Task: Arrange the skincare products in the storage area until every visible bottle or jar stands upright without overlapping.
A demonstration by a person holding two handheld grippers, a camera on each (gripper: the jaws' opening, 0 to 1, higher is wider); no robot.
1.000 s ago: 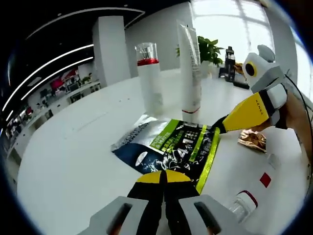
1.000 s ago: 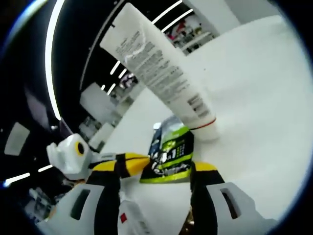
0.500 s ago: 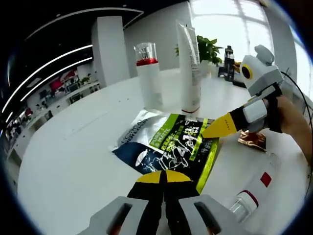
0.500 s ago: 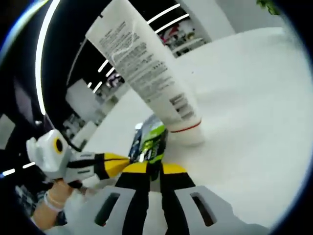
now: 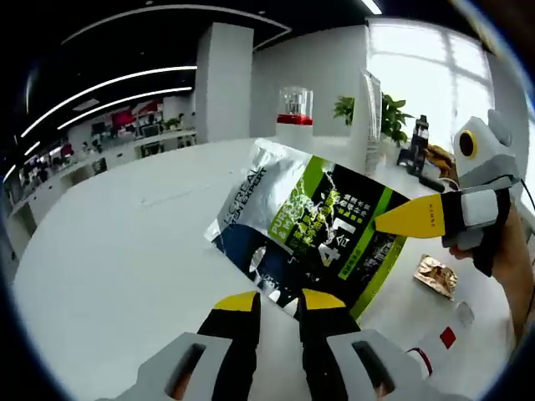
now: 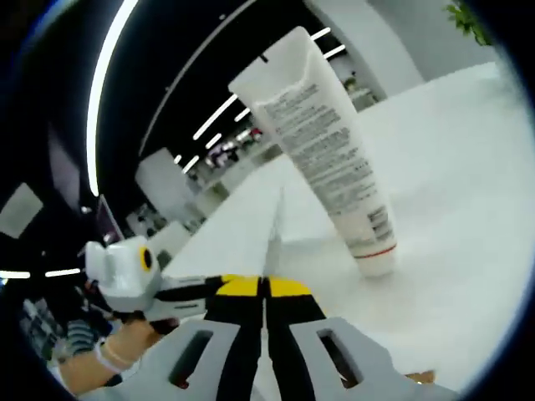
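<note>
Foil sachet [image 5: 313,225] is clamped by both my tongs, left [image 5: 280,302] and right [image 6: 264,288], above the white surface [image 5: 109,267]; right gripper view sees it edge-on beside the upright tube [image 6: 330,159].

Bright window [image 5: 435,67] glare, ceiling light strips [image 6: 109,75], fisheye-bent edges, soft blur nearby

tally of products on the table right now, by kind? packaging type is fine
Sachets: 2, the green and black sachet held up by both tools, the left tool and right tool, and a small gold sachet lying flat
Tubes: 1, white tube standing on its cap
Bottles: 2, red-collared bottle upright, white bottle lying down
Total: 5
</note>
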